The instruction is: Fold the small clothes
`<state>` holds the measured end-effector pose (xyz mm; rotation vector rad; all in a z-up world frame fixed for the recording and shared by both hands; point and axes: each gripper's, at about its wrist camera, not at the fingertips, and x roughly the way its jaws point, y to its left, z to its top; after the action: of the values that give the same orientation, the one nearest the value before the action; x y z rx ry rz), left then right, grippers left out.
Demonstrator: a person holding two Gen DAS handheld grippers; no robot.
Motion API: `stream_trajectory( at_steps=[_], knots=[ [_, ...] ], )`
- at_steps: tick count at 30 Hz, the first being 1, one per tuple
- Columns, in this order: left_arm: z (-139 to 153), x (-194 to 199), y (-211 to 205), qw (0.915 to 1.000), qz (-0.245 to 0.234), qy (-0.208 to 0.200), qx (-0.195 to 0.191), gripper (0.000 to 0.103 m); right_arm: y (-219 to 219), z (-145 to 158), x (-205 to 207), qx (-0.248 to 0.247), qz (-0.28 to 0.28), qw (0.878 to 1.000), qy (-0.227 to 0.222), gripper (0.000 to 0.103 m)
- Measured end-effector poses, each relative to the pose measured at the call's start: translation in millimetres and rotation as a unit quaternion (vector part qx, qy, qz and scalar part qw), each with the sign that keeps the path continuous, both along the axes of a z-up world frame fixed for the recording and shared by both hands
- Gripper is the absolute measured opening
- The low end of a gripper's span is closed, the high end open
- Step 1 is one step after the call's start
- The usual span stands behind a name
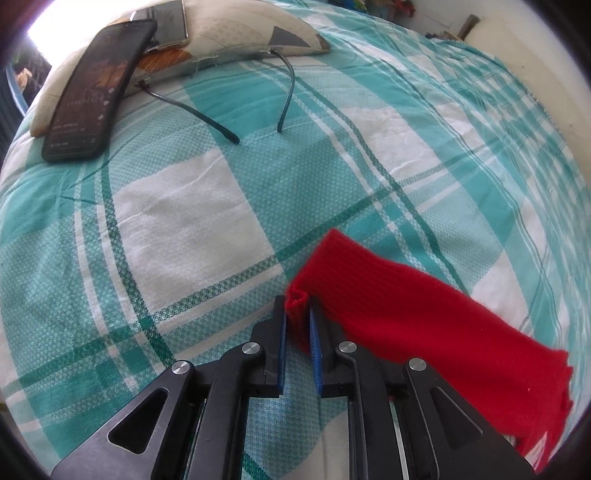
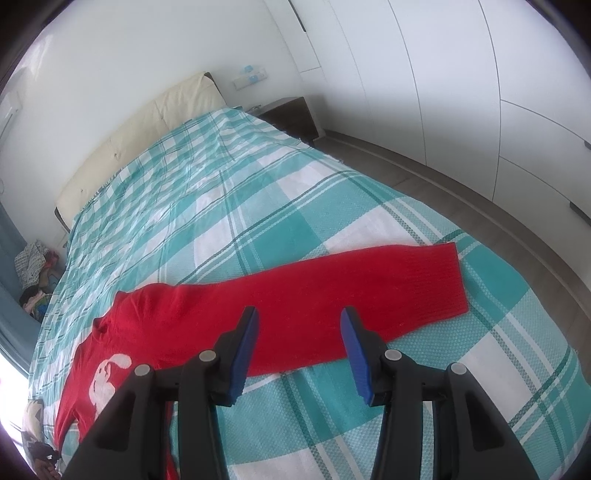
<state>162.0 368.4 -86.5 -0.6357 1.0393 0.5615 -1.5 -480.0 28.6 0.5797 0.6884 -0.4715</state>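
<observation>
A small red knit sweater (image 2: 207, 317) with a white figure on its chest lies on the teal-and-white checked bedspread (image 2: 207, 206). One sleeve (image 2: 406, 280) stretches flat to the right. My right gripper (image 2: 299, 314) is open and empty, held just above that sleeve near the shoulder. In the left wrist view my left gripper (image 1: 297, 306) is shut on the cuff corner of the other red sleeve (image 1: 424, 321), which is lifted and runs off to the right.
A black phone (image 1: 92, 88), a second phone (image 1: 168, 22), a pillow (image 1: 236, 33) and a pair of glasses (image 1: 236, 107) lie ahead of the left gripper. The cream headboard (image 2: 140, 129), a nightstand (image 2: 291, 114) and white wardrobes (image 2: 461, 92) stand beyond the bed.
</observation>
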Motion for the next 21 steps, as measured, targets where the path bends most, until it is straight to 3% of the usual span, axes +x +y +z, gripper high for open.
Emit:
stream_trajectory(
  at_steps=[2, 4, 5, 7, 9, 11, 14, 17, 21],
  knots=[
    [2, -5, 3, 0.9999, -0.005, -0.009, -0.011, 0.025, -1, 2, -1, 0.000, -0.002, 1.000, -0.004, 0.053],
    [6, -7, 1, 0.9999, -0.015, -0.006, 0.000, 0.039, -2, 4, -2, 0.001, -0.006, 1.000, -0.008, 0.054],
    [9, -8, -1, 0.9997, -0.020, -0.002, 0.012, 0.044, -3, 5, -3, 0.002, -0.008, 1.000, -0.011, 0.054],
    [20, -11, -5, 0.9987, -0.016, 0.006, 0.048, 0.072, -5, 7, -4, 0.006, -0.013, 1.000, -0.017, 0.056],
    [36, -17, -7, 0.9954, 0.003, 0.000, 0.096, 0.085, -5, 9, -6, 0.007, -0.015, 1.000, -0.022, 0.056],
    [54, -26, -9, 0.9898, 0.023, -0.020, 0.139, 0.087, -6, 12, -8, 0.004, -0.017, 1.000, -0.025, 0.057],
    [77, -38, -14, 0.9835, 0.052, -0.053, 0.165, 0.095, -7, 16, -11, -0.004, -0.024, 0.999, -0.030, 0.058],
    [96, -48, -30, 0.9800, 0.067, -0.102, 0.157, 0.098, -9, 20, -17, -0.001, -0.038, 0.998, -0.040, 0.060],
    [109, -47, -69, 0.9779, 0.044, -0.167, 0.118, 0.101, -13, 24, -29, 0.014, -0.061, 0.996, -0.059, 0.063]
  ],
)
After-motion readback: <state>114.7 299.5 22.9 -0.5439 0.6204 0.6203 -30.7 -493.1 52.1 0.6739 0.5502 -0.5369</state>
